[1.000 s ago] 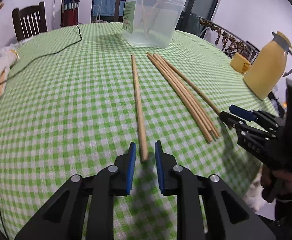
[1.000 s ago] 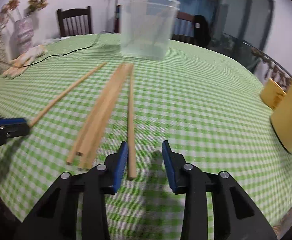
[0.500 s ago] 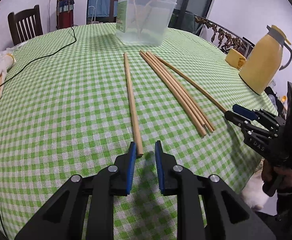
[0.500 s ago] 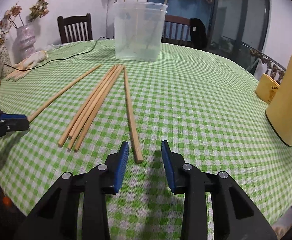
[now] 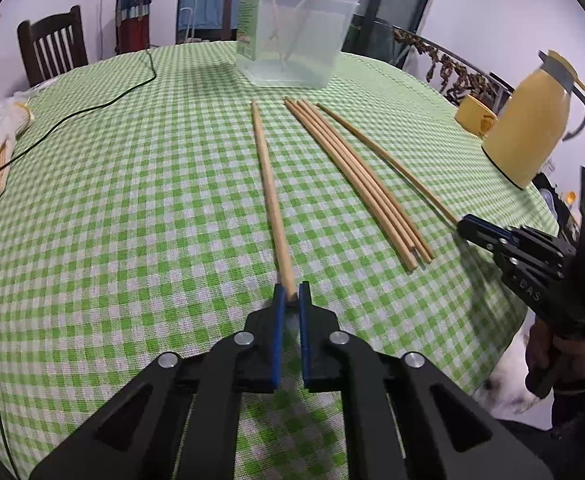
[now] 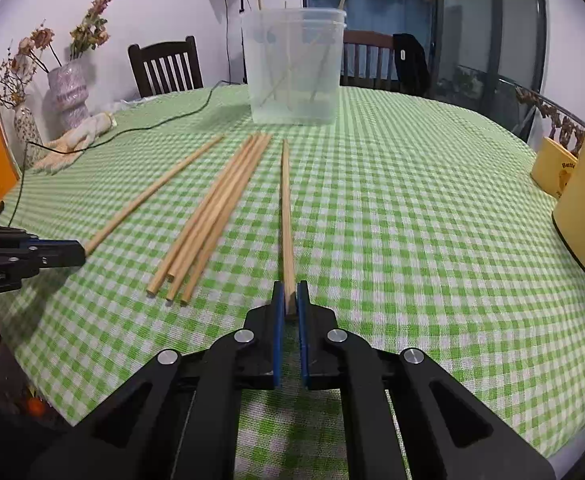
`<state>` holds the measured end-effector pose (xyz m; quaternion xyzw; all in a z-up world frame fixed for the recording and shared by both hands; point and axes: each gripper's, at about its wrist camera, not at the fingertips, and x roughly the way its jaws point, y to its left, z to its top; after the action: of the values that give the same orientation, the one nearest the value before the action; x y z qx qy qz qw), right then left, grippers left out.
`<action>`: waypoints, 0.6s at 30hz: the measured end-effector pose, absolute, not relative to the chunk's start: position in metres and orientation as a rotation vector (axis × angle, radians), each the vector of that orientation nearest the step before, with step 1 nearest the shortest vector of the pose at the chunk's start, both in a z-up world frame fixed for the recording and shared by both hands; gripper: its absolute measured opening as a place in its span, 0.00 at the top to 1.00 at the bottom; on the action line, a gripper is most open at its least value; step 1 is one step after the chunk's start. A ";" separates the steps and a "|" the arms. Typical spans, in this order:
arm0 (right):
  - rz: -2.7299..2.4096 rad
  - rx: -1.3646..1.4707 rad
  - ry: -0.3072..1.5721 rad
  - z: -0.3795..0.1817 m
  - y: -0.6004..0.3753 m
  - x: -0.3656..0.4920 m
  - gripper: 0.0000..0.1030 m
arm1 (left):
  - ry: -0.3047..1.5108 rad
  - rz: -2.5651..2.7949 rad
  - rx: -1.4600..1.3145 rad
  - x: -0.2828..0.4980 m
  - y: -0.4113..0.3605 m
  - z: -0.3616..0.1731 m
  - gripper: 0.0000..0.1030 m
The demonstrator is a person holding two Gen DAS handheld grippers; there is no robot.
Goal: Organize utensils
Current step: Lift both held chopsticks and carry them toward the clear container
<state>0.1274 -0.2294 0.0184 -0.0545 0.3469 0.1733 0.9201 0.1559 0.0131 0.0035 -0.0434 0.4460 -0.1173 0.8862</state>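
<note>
Wooden chopsticks lie on the green checked tablecloth (image 5: 132, 208). My left gripper (image 5: 291, 299) is shut on the near end of a single chopstick (image 5: 270, 196), which lies flat on the cloth. My right gripper (image 6: 291, 298) is shut on the near end of another single chopstick (image 6: 286, 216), also flat on the cloth. A bundle of several loose chopsticks (image 5: 356, 180) lies between the two; it also shows in the right wrist view (image 6: 212, 216). A clear plastic tub (image 5: 296, 36) with a few chopsticks standing in it sits at the far side, seen too in the right wrist view (image 6: 294, 66).
A yellow jug (image 5: 532, 128) and a yellow cup (image 5: 474, 120) stand at the right edge. A black cable (image 5: 92, 108) and a pale cloth glove (image 5: 4, 136) lie at the left. Vases with dried flowers (image 6: 66, 92) and chairs stand beyond the table.
Both grippers closed from open onto the near ends of their chopsticks.
</note>
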 end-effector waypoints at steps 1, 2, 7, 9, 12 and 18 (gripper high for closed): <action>0.358 -0.112 0.707 0.020 -0.230 0.127 0.94 | 0.925 -0.227 -0.088 0.157 0.014 0.005 0.96; 0.359 -0.113 0.698 0.022 -0.230 0.126 0.94 | 0.923 -0.222 -0.091 0.157 0.014 0.005 0.96; 0.366 -0.138 0.677 0.035 -0.223 0.124 0.94 | 0.869 -0.207 -0.088 0.153 0.021 0.023 0.97; 0.372 -0.150 0.659 0.045 -0.220 0.122 0.94 | 0.843 -0.215 -0.098 0.150 0.027 0.035 0.97; 0.377 -0.166 0.609 0.064 -0.218 0.119 0.94 | 0.784 -0.215 -0.099 0.143 0.038 0.059 0.97; 0.375 -0.205 0.525 0.099 -0.214 0.119 0.94 | 0.691 -0.217 -0.061 0.143 0.046 0.102 0.97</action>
<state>0.1192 -0.2139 0.0987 -0.1004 0.2576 0.1840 0.9433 0.1428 0.0460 0.1022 -0.0300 0.3378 -0.1061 0.9347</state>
